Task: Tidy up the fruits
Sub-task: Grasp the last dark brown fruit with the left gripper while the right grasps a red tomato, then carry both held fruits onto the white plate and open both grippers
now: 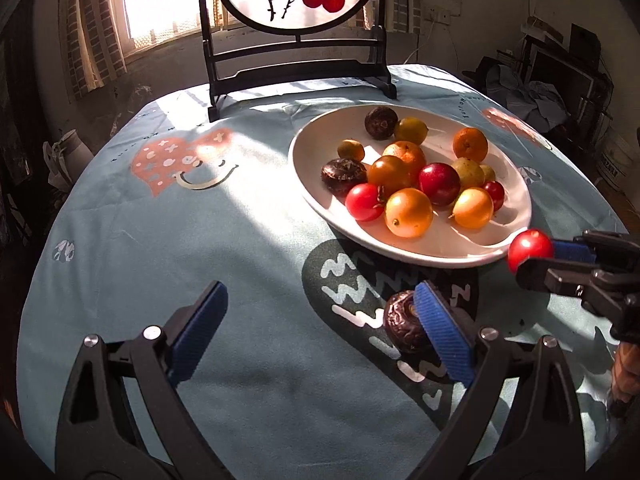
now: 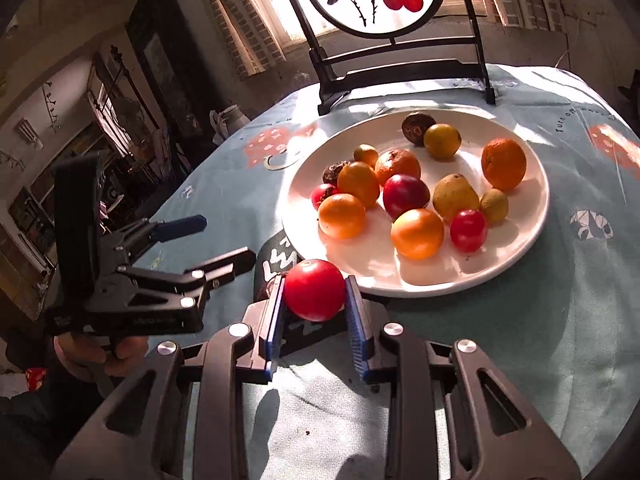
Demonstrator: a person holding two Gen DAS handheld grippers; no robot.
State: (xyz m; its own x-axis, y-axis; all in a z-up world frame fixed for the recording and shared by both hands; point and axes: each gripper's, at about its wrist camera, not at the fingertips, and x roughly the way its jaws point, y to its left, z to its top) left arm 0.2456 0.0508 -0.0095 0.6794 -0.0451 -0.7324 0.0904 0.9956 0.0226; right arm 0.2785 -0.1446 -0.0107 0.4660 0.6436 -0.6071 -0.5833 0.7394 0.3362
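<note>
Fruits mostly sit gathered on the white plate (image 2: 532,232) ahead of both grippers, so the sorting looks well advanced. One red fruit (image 2: 315,290) is clamped between the pads of the right gripper (image 2: 315,300), just short of the plate's near rim and not yet set down. A dark wrinkled fruit (image 1: 404,326) lies on the tablecloth (image 1: 160,280), against the inner face of the right-hand finger of the left gripper (image 1: 320,332), whose jaws stand wide apart.

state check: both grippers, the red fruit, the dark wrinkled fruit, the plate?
right gripper: shut on the red fruit
red fruit: held at the plate's near rim
left gripper: open, empty
dark wrinkled fruit: on the tablecloth by the left gripper's right pad
plate: upright, holding many fruits
</note>
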